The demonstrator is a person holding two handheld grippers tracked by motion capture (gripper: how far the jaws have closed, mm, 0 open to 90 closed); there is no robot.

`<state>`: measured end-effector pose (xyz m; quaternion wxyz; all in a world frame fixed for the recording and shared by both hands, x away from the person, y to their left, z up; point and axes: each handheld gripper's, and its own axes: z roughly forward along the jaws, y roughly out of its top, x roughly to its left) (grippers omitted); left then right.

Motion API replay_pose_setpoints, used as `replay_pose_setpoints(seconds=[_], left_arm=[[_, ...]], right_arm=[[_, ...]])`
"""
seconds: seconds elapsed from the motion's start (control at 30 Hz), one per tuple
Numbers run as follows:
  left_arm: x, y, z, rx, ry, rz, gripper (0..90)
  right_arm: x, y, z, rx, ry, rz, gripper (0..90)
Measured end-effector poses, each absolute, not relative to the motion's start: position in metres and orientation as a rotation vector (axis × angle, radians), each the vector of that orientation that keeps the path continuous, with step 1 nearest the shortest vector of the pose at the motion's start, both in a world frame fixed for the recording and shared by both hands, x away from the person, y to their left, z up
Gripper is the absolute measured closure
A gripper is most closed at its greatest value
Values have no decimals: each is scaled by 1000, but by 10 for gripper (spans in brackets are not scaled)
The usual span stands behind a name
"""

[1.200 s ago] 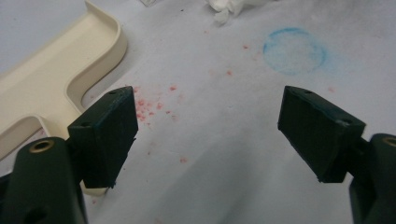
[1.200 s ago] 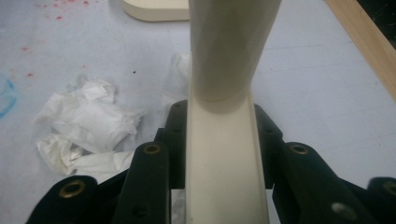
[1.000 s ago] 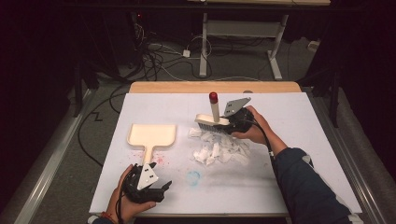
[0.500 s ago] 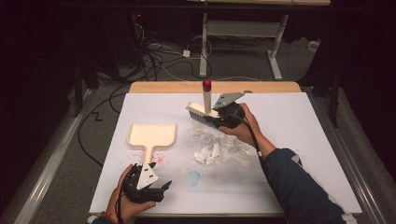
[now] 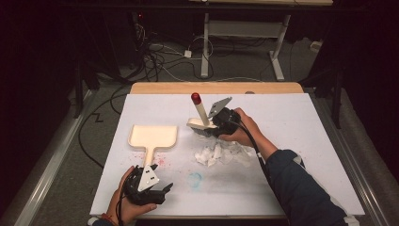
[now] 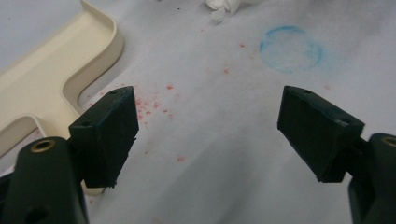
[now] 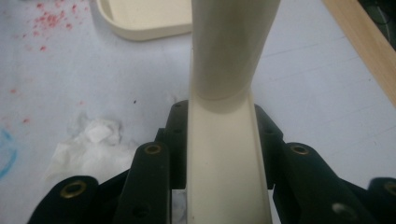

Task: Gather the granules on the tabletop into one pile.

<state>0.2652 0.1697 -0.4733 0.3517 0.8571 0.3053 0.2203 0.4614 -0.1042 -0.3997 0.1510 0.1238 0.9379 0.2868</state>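
My right gripper [image 5: 212, 126] is shut on a cream hand brush [image 5: 201, 112] with a red tip, held near its head at the middle of the white table sheet. In the right gripper view the brush's handle [image 7: 229, 93] runs straight up between the jaws of that gripper [image 7: 224, 135]. A cream dustpan [image 5: 153, 136] lies flat to the left. White crumpled paper scraps [image 5: 219, 153] sit just in front of the brush. My left gripper [image 5: 164, 193] rests near the front edge beside the dustpan's handle. Its jaws stand open around bare table [image 6: 205, 130].
A blue ring stain [image 6: 290, 49] and red specks mark the white sheet [image 5: 301, 136]. The wooden table edge [image 5: 216, 87] runs along the back. Cables and a desk frame [image 5: 240, 33] lie on the dark floor beyond.
My right gripper has carried the brush leftward, away from the far side of the paper scraps toward the dustpan. The left hand has stayed put.
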Motion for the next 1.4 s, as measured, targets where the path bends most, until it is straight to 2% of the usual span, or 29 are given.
replay_pose_setpoints(seconds=[0.33, 0.9, 1.4], left_arm=[[265, 166, -474, 2237, 780, 561, 196], [267, 169, -473, 2224, 790, 576, 196], [267, 177, -467, 2167, 796, 617, 196]], right_arm=[[446, -121, -393, 321, 2716, 819, 678], [424, -157, -367, 466, 2531, 1069, 678], [384, -216, -370, 644, 2340, 1149, 678]])
